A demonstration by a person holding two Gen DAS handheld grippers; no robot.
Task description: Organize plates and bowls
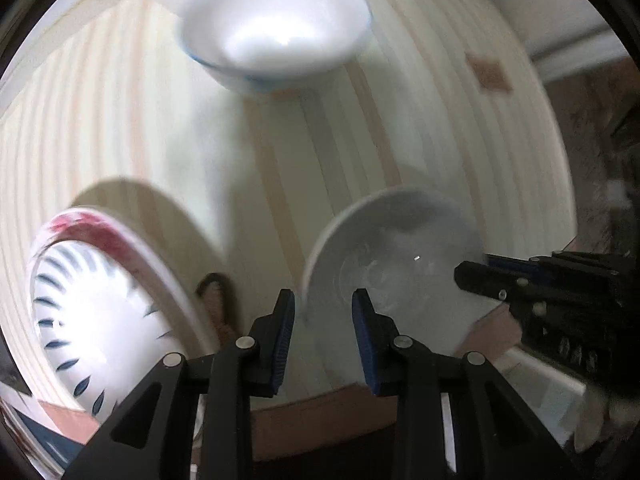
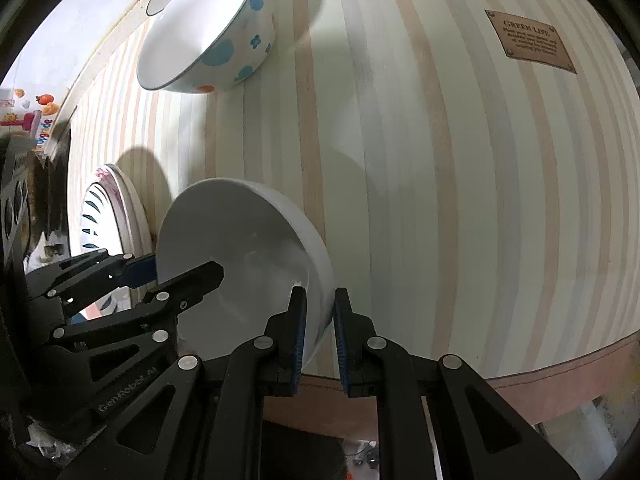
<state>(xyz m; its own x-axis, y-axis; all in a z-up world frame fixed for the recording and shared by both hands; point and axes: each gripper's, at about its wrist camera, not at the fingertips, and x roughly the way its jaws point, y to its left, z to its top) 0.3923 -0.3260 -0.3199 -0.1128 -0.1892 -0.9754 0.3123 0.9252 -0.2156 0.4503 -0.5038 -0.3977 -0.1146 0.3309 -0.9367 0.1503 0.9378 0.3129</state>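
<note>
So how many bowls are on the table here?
2. A plain white bowl near the table's front edge, gripped at its rim by both tongs, and a blue-spotted bowl at the far side. More could sit outside the view.

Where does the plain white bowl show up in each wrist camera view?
Left wrist view: the plain white bowl sits lower right of centre, its rim between the left claw's fingers.
Right wrist view: the same bowl sits lower left of centre, its rim pinched by the right claw.
Shared landmark: the blue-spotted bowl near the top of both.
</note>
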